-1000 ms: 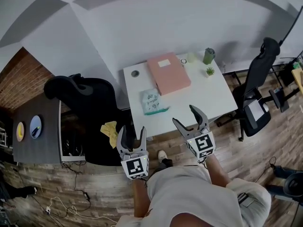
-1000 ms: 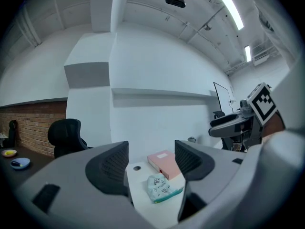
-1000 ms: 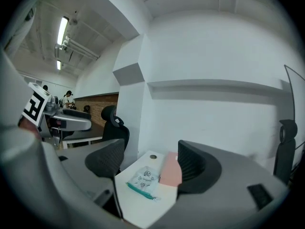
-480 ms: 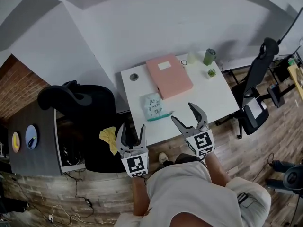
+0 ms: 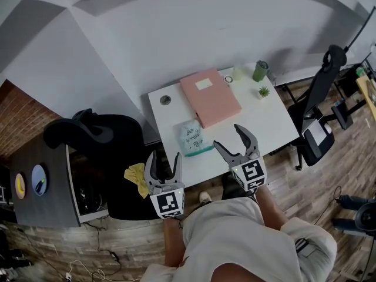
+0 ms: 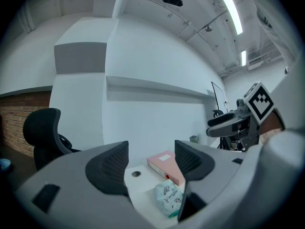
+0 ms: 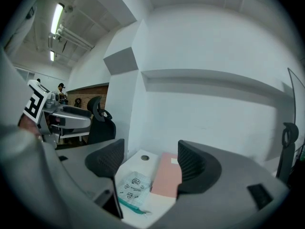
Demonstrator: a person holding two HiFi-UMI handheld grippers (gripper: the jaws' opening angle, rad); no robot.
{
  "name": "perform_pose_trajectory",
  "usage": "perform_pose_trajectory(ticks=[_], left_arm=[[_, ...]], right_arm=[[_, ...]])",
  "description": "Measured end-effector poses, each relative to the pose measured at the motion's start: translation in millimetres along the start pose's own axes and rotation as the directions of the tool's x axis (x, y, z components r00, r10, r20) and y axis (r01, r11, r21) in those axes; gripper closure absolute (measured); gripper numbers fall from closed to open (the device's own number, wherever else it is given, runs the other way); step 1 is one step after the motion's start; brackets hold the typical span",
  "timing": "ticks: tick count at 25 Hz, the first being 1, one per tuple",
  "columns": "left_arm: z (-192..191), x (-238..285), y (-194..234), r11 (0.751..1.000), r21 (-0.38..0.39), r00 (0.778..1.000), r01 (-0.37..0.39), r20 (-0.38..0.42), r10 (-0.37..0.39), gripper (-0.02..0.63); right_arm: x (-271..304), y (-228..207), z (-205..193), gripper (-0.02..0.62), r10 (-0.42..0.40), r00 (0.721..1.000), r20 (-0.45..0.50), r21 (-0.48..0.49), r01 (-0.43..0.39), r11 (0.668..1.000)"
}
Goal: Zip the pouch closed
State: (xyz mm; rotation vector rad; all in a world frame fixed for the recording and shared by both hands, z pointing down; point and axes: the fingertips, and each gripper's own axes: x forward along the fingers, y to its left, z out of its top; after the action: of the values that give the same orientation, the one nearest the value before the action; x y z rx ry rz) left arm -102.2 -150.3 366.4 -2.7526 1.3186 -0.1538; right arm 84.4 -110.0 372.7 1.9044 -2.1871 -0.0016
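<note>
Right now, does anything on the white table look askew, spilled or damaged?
Nothing looks spilled or damaged. The pouch lies crooked near the front edge of the table, with its teal zip side toward the person. The pink folder behind it also sits at a slant.

Smooth matt white table [image 5: 261, 119]; on it, matt pink binder [image 5: 210, 97] and soft, crinkled pouch [image 5: 191, 137]. Beneath the table, wood-plank floor [image 5: 335, 175]; left of it, rough brick wall [image 5: 20, 113].

Clad in pale cream clothes [image 5: 235, 234]. Grey left tool [image 5: 164, 158] and right tool [image 5: 228, 137] with dark ribbed pads [image 6: 112, 168], each backed by a white cube [image 5: 166, 205] bearing black square markers.
</note>
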Motion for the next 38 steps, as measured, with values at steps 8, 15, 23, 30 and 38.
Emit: perform_pose_trajectory(ticks=[8,15,23,30,38], left_arm=[[-2.9,42.4,3.4,0.999,-0.009,0.999,-0.032,-0.013,0.032,0.305],[-26.1,84.1,-6.1,0.996,-0.022,0.993,-0.082,-0.090,0.079,0.307],[-88.4,105.1,-37.4,0.993,-0.037,0.961,-0.113,-0.259,0.100,0.318],[-140.8,105.3,-71.6,0.985,-0.095,0.919,-0.141,-0.383,0.095,0.346],[-187.2,106.5,-109.1,0.974,-0.151,0.877,-0.168,-0.474,0.078,0.376]], right_arm=[[40.0,-21.2,-0.3,0.242,0.059,0.998,-0.003,0.001,-0.059,0.998],[80.8,-45.0,-28.2,0.266,0.184,0.981,-0.064,0.002,-0.184,0.983],[101.9,-36.6,-105.8,0.348,0.436,0.867,-0.243,-0.008,-0.451,0.893],[103.2,-25.6,-164.7,0.394,0.580,0.729,-0.363,-0.011,-0.626,0.780],[100.0,-17.2,-213.7,0.426,0.684,0.587,-0.432,-0.014,-0.763,0.646]])
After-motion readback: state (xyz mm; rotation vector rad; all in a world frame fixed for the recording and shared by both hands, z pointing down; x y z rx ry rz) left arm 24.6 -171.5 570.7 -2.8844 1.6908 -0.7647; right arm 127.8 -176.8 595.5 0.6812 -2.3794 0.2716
